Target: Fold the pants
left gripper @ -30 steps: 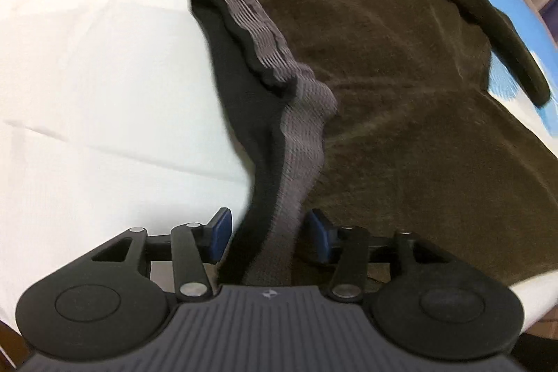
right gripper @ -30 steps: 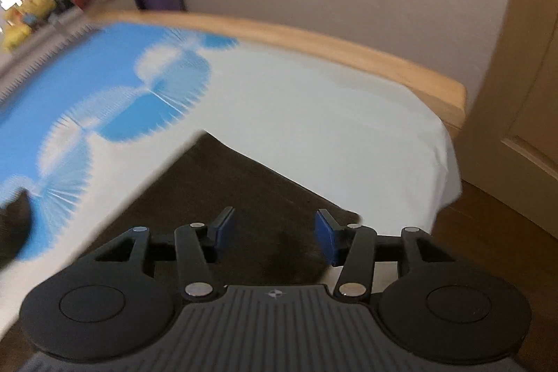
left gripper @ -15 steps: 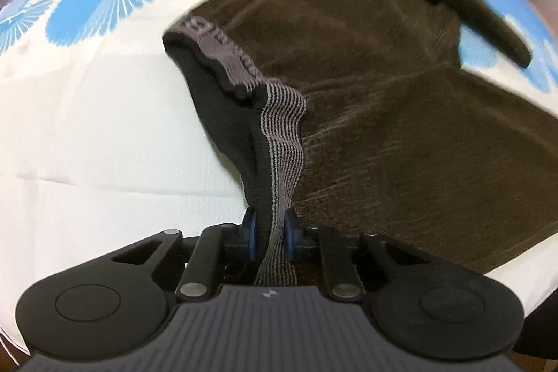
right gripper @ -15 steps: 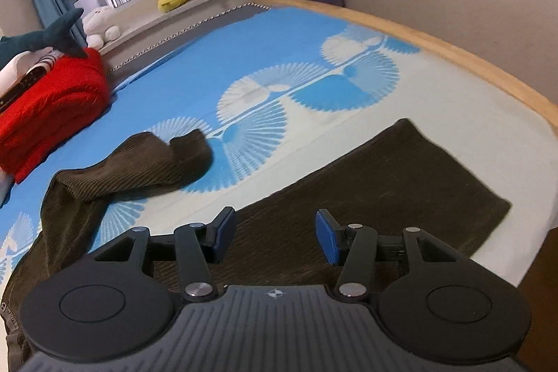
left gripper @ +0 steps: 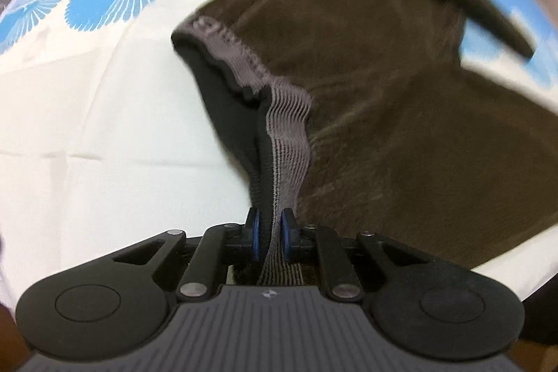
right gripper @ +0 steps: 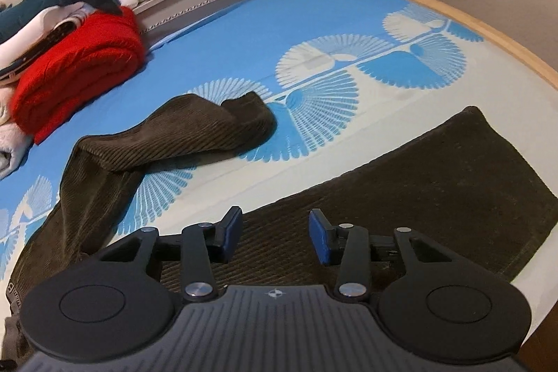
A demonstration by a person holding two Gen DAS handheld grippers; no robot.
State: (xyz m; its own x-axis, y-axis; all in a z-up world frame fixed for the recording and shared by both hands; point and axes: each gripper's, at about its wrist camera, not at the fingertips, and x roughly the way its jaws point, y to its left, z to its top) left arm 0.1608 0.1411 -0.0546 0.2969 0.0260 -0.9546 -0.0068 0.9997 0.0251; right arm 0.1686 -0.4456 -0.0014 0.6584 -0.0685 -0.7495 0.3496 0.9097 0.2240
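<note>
Left gripper (left gripper: 268, 234) clamped on pants (left gripper: 401, 114) waistband (left gripper: 286, 135), right gripper (right gripper: 275, 234) free.
Left jaws nearly closed, pinching the grey elastic band (lifted off the sheet). Right jaws wide apart, holding nothing, above a flat pant leg (right gripper: 418, 183) near the bed (right gripper: 495, 33) edge; other leg (right gripper: 181, 135) crumpled mid-bed.

lettering on pants waistband (left gripper: 226, 39), blurred, unreadable
</note>
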